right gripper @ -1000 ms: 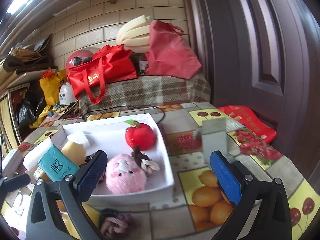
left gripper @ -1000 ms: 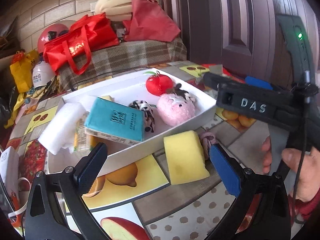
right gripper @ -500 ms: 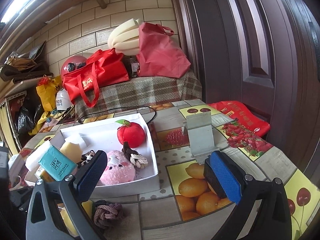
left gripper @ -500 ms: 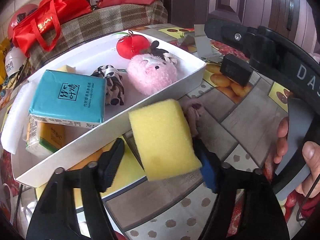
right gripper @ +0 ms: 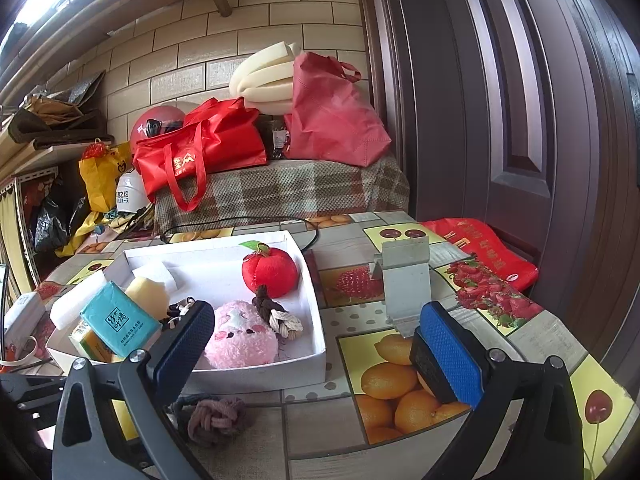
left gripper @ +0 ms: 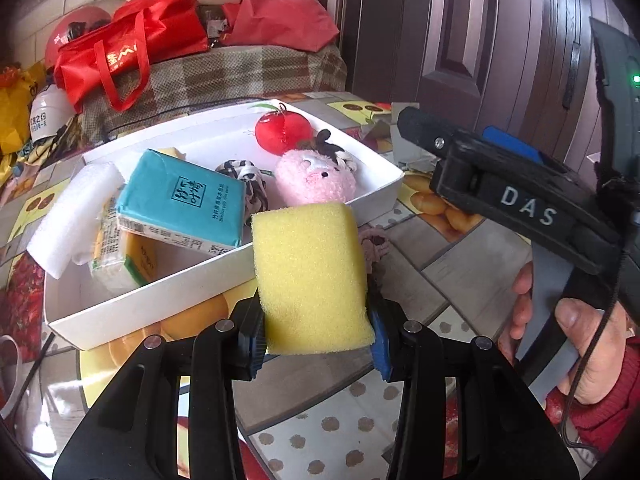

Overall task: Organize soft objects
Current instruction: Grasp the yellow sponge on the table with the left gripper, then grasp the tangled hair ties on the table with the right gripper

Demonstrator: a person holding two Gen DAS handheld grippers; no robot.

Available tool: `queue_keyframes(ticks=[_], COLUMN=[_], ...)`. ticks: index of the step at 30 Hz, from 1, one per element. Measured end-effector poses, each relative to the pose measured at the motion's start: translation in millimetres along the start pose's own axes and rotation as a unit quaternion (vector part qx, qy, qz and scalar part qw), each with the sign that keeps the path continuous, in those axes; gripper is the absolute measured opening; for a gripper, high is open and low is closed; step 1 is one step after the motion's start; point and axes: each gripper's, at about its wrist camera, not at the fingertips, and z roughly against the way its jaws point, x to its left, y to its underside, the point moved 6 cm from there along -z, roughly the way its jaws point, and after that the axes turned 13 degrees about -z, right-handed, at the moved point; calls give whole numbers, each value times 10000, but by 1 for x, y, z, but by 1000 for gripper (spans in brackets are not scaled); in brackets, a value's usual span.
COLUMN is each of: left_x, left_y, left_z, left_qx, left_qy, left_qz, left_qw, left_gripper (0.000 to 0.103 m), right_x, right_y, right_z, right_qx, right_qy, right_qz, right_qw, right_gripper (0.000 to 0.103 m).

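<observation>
My left gripper (left gripper: pixel 316 340) is shut on a yellow sponge (left gripper: pixel 310 276) and holds it above the table, just in front of the white box (left gripper: pixel 160 300). The box holds a teal tissue pack (left gripper: pixel 184 200), a pink plush (left gripper: pixel 316 180), a red plush apple (left gripper: pixel 282 130), a black-and-white knot (left gripper: pixel 246 174) and white foam (left gripper: pixel 72 216). A knotted pink rope ball (right gripper: pixel 216 418) lies on the table before the box. My right gripper (right gripper: pixel 316 352) is open and empty, to the right of the box (right gripper: pixel 260 376).
A metal stand (right gripper: pixel 406 284) stands on the fruit-print tablecloth right of the box. A red packet (right gripper: pixel 484 248) lies by the door. Red bags (right gripper: pixel 200 152) and foam rolls sit on a checked bench behind. A white mug rim (left gripper: pixel 10 368) is at the left edge.
My left gripper has closed on the yellow sponge and lifted it off the table. My right gripper has drawn back a little and stays open.
</observation>
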Motion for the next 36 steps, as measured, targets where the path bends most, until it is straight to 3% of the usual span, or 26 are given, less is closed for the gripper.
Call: queue_keyframes(ticks=[5,11,15,19,22,26,27,29,31,33,36], left_x=[0,24,60,84,91,89,88,88,89,90,88], left_y=[2,14,28,38,41,40,40,40,40,41,41], left_z=[24,43,58,66,65,71,73,76,77,80,86], left_qx=[-406,-580,-662,-715,-700,-776,-801,-846,-874,-915,-1009], left_qy=[-224,-409,-694,-856,-860,-1038,-1097,-1197,-1269,-1350,-1531], left_qz=[-16,271,680,1018,1151,949,882,809,794,792,726], left_qw=[9989,9971,9931,9885,9871,9870,9868,9859,9849,9834,9804], left_gripper=[41,41,41,41,41,41,41,41,41,41,41], right_x=[-1,-4,-4,12,36,58,62,64,67,69,70], right_y=[0,4,17,40,58,80,84,93,93,93,82], right_z=[1,3,3,0,-8,-28,-35,-46,-46,-39,-17], right_qx=[-10,126,649,1443,1790,2229,2348,2634,2654,2558,2091], right_qy=[17,20,-204,-645,-620,-358,-290,-261,-419,-449,-560], right_qz=[11,-14,-25,217,825,1419,1473,1516,1446,1505,1436], right_qw=[10000,9999,9977,9872,9784,9638,9604,9524,9523,9539,9657], right_gripper=[103,103,103,103,103,99,93,70,33,29,28])
